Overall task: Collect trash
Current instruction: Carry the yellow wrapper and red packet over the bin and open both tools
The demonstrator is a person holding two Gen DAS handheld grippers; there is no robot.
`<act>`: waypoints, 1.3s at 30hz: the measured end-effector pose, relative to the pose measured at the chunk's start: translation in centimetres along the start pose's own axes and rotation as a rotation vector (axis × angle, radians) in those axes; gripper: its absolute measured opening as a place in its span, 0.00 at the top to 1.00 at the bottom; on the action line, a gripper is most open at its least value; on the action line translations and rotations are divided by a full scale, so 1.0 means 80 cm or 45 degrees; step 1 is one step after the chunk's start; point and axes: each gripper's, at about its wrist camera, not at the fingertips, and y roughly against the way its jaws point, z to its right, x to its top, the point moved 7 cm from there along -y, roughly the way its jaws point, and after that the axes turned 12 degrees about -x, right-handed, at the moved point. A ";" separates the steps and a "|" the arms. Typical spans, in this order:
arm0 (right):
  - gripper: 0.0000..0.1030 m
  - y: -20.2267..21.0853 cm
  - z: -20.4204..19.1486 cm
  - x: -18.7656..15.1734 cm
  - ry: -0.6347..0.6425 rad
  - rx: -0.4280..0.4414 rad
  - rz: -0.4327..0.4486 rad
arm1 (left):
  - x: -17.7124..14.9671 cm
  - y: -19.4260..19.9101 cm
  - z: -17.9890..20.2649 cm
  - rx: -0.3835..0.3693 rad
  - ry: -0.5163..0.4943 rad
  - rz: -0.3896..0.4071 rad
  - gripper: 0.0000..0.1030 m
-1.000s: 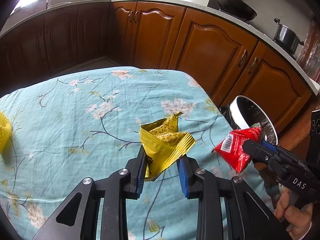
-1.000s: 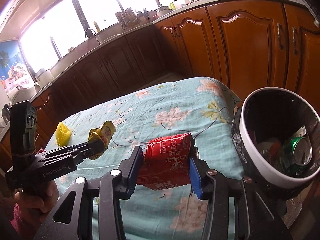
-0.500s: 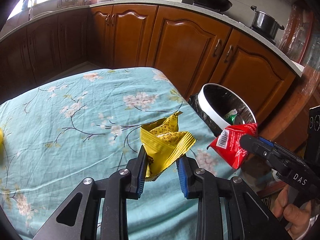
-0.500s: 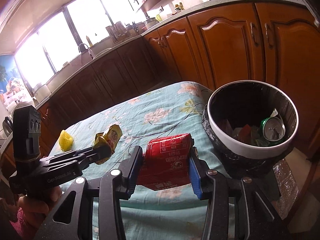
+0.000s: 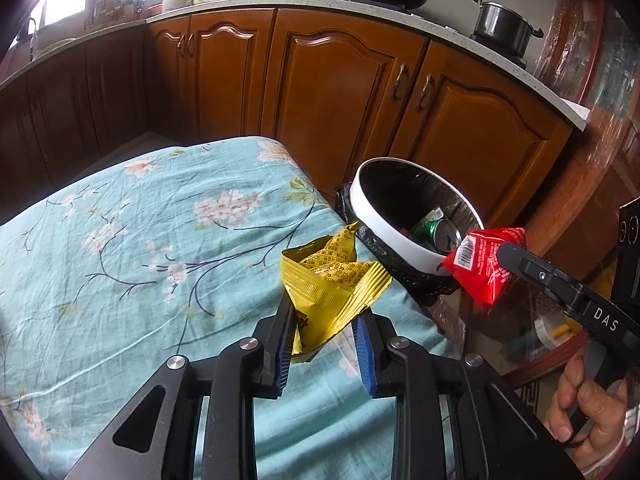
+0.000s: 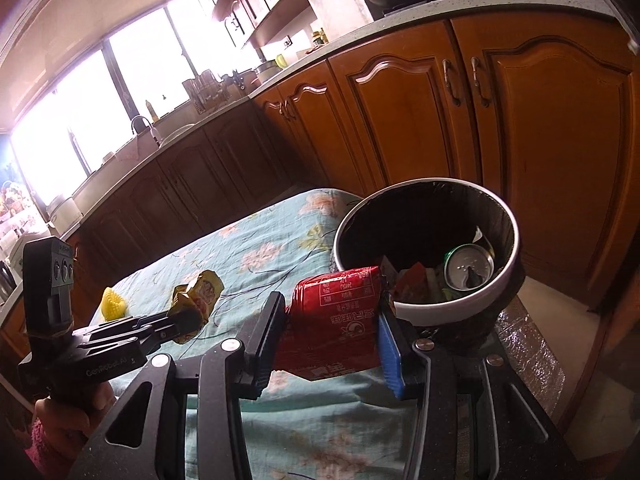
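- Both wrappers are now nearing the bin [image 6: 424, 312].
- Left hand-held gripper [image 5: 324, 334], marked "GenRobot.AI", is gripping yellow wrapper [image 5: 332, 280].
- Right hand-held gripper [image 6: 332, 340], marked "DAS", is gripping red wrapper [image 6: 332, 320].

Right gripper [image 6: 332, 340] clamped on a red snack packet [image 6: 334, 320], white-rimmed bin [image 6: 404, 310] just beyond on the right — a can [image 6: 470, 268] inside, left gripper [image 6: 188, 318] pinching a yellow wrapper [image 6: 200, 292] over the floral cloth [image 6: 256, 252], yellow lump [image 6: 113, 303] far left.

Crumpled yellow wrapper [image 5: 334, 280] held above bed edge, red wrapper [image 6: 336, 316] held at white-rimmed bin [image 6: 512, 256] with can [image 6: 469, 267] inside.
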 end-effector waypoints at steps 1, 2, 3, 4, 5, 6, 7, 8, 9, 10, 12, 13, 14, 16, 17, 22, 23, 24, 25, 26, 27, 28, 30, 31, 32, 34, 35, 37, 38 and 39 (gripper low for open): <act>0.57 0.001 0.006 0.002 -0.007 -0.008 0.003 | 0.001 -0.003 0.002 -0.002 -0.005 -0.004 0.75; 0.57 0.001 0.012 0.003 -0.012 -0.016 0.007 | 0.002 -0.005 0.005 -0.006 -0.009 -0.008 0.75; 0.57 0.002 0.017 0.005 -0.018 -0.024 0.010 | 0.003 -0.008 0.009 -0.009 -0.015 -0.011 0.75; 0.57 0.002 0.021 0.007 -0.024 -0.029 0.013 | 0.005 -0.011 0.011 -0.011 -0.021 -0.015 0.75; 0.57 0.003 0.026 0.007 -0.029 -0.034 0.015 | 0.006 -0.014 0.013 -0.014 -0.026 -0.019 0.75; 0.57 0.003 0.031 0.008 -0.035 -0.041 0.018 | 0.008 -0.017 0.015 -0.017 -0.031 -0.022 0.75; 0.57 0.004 0.034 0.009 -0.040 -0.046 0.020 | 0.010 -0.020 0.019 -0.021 -0.037 -0.025 0.75; 0.57 0.004 0.038 0.010 -0.044 -0.051 0.022 | 0.011 -0.023 0.022 -0.024 -0.042 -0.027 0.75; 0.57 0.004 0.042 0.010 -0.048 -0.055 0.024 | 0.013 -0.026 0.025 -0.027 -0.048 -0.029 0.75; 0.57 0.003 0.046 0.011 -0.052 -0.059 0.025 | 0.016 -0.029 0.028 -0.031 -0.055 -0.030 0.75; 0.57 0.002 0.053 0.014 -0.060 -0.068 0.028 | 0.021 -0.034 0.036 -0.038 -0.071 -0.031 0.75; 0.57 0.002 0.056 0.015 -0.062 -0.073 0.030 | 0.025 -0.037 0.040 -0.045 -0.080 -0.032 0.75; 0.57 0.002 0.058 0.017 -0.064 -0.078 0.032 | 0.028 -0.041 0.044 -0.049 -0.088 -0.032 0.75; 0.57 -0.001 0.065 0.021 -0.066 -0.087 0.036 | 0.034 -0.047 0.051 -0.061 -0.104 -0.033 0.75; 0.57 -0.001 0.068 0.024 -0.067 -0.092 0.038 | 0.037 -0.052 0.055 -0.065 -0.111 -0.034 0.75; 0.57 -0.009 0.081 0.040 -0.073 -0.111 0.049 | 0.053 -0.078 0.072 -0.084 -0.134 -0.060 0.75; 0.57 -0.012 0.085 0.044 -0.074 -0.112 0.047 | 0.057 -0.084 0.073 -0.085 -0.140 -0.064 0.75; 0.57 -0.014 0.087 0.047 -0.075 -0.115 0.046 | 0.061 -0.089 0.075 -0.085 -0.146 -0.070 0.75; 0.57 -0.017 0.090 0.049 -0.076 -0.118 0.044 | 0.065 -0.095 0.076 -0.084 -0.151 -0.073 0.75; 0.57 -0.020 0.092 0.053 -0.076 -0.119 0.042 | 0.070 -0.100 0.077 -0.079 -0.156 -0.076 0.75; 0.57 -0.023 0.094 0.055 -0.076 -0.120 0.040 | 0.073 -0.106 0.078 -0.075 -0.160 -0.082 0.75; 0.57 -0.026 0.097 0.058 -0.075 -0.122 0.036 | 0.077 -0.112 0.079 -0.072 -0.165 -0.090 0.75; 0.57 -0.032 0.101 0.064 -0.075 -0.130 0.033 | 0.084 -0.123 0.082 -0.062 -0.180 -0.097 0.75; 0.57 -0.035 0.103 0.067 -0.074 -0.132 0.030 | 0.088 -0.129 0.082 -0.057 -0.187 -0.104 0.75; 0.57 -0.038 0.105 0.069 -0.074 -0.133 0.025 | 0.089 -0.134 0.084 -0.054 -0.190 -0.109 0.75; 0.57 -0.044 0.107 0.075 -0.072 -0.134 0.018 | 0.093 -0.145 0.085 -0.051 -0.192 -0.120 0.75; 0.57 -0.047 0.107 0.077 -0.068 -0.136 0.014 | 0.096 -0.150 0.084 -0.050 -0.188 -0.127 0.75; 0.57 -0.053 0.109 0.081 -0.062 -0.138 0.006 | 0.101 -0.161 0.083 -0.046 -0.184 -0.140 0.75; 0.57 -0.057 0.109 0.082 -0.058 -0.139 -0.001 | 0.103 -0.166 0.083 -0.042 -0.185 -0.147 0.75; 0.57 -0.061 0.109 0.084 -0.056 -0.139 -0.007 | 0.104 -0.171 0.082 -0.038 -0.188 -0.155 0.75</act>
